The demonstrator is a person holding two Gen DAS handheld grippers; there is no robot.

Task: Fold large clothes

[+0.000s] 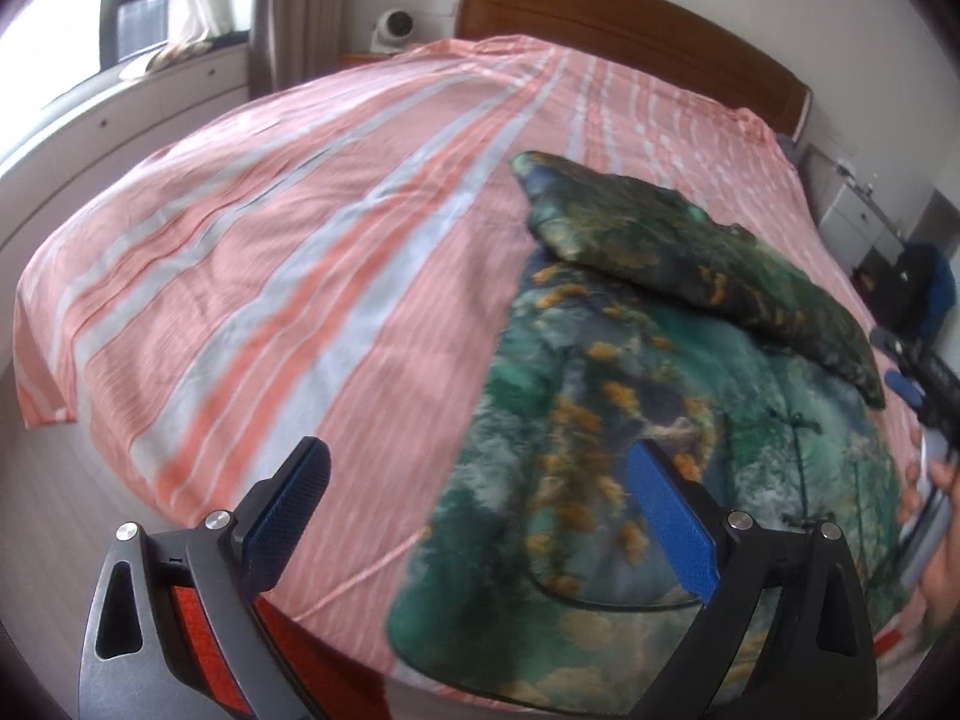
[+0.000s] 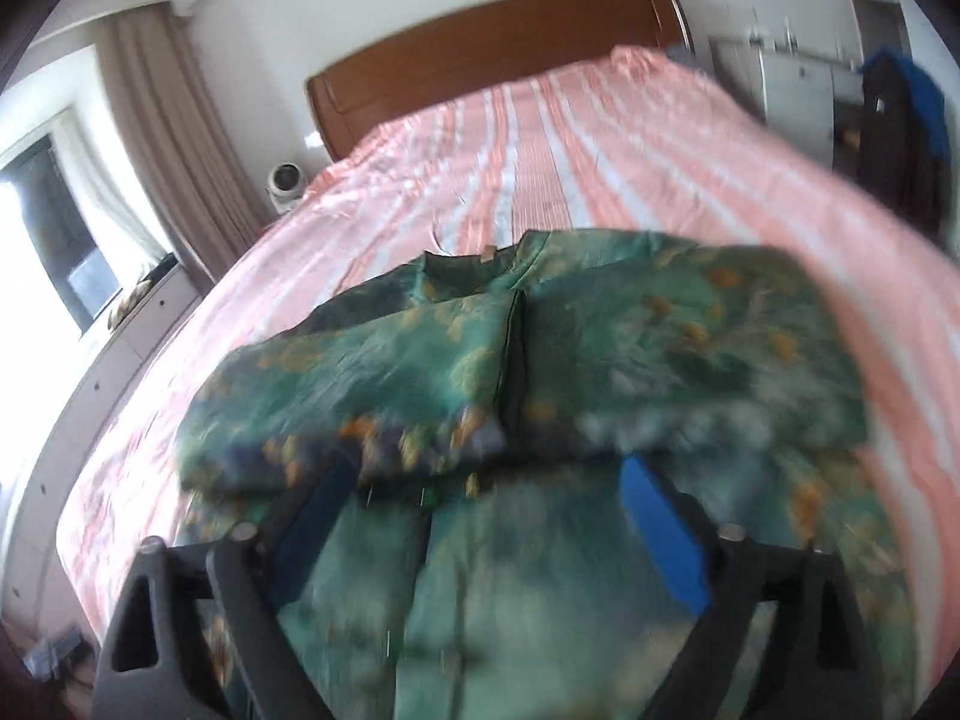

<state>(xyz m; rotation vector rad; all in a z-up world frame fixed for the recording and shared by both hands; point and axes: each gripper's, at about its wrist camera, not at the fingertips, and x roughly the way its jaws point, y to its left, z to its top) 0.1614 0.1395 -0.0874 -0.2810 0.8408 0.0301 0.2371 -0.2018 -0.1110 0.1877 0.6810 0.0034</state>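
A green garment with a yellow and white print (image 1: 630, 420) lies on the bed, its upper part with both sleeves folded inward over the body (image 2: 528, 360). My left gripper (image 1: 480, 480) hovers open over the garment's left edge, nothing between its blue pads. My right gripper (image 2: 486, 498) is open above the lower half of the garment, and I see no cloth between its fingers. The right wrist view is blurred. The other gripper (image 1: 924, 384) and a hand (image 1: 936, 540) show at the right edge of the left wrist view.
The bed carries a pink and white striped sheet (image 1: 270, 276) with a wooden headboard (image 2: 480, 54) at the far end. A white fan (image 1: 393, 27) stands beside the bed. Curtains and a window (image 2: 60, 222) are to the left, a cabinet with dark bags (image 2: 894, 138) to the right.
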